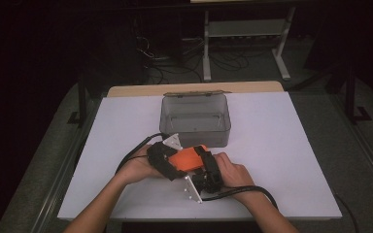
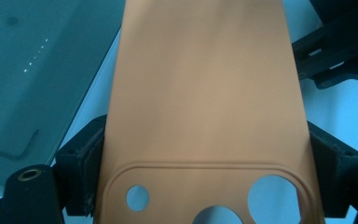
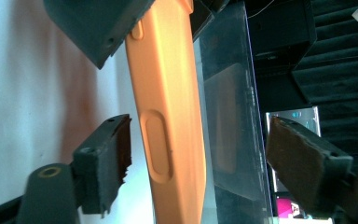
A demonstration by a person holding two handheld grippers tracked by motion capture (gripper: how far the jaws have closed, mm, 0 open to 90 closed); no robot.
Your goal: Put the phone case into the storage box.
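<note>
We found the phone case point(image 1: 189, 158) held above the counter point(image 1: 281, 145) near its front edge, midway between the side edges. The left tool point(image 1: 167, 162) clamped its left end; the right tool point(image 1: 207, 162) straddled its right end. Just behind stood the open box point(image 1: 195, 127).

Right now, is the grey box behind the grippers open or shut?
Open: the grey box has its lid swung back behind it, and its floor shows from above.

A matt, smooth orange phone case point(image 2: 205, 93) of soft-looking plastic. Behind it, a translucent grey plastic box point(image 1: 195, 121), glossy. The tabletop point(image 1: 281, 145) looks matt white.
</note>
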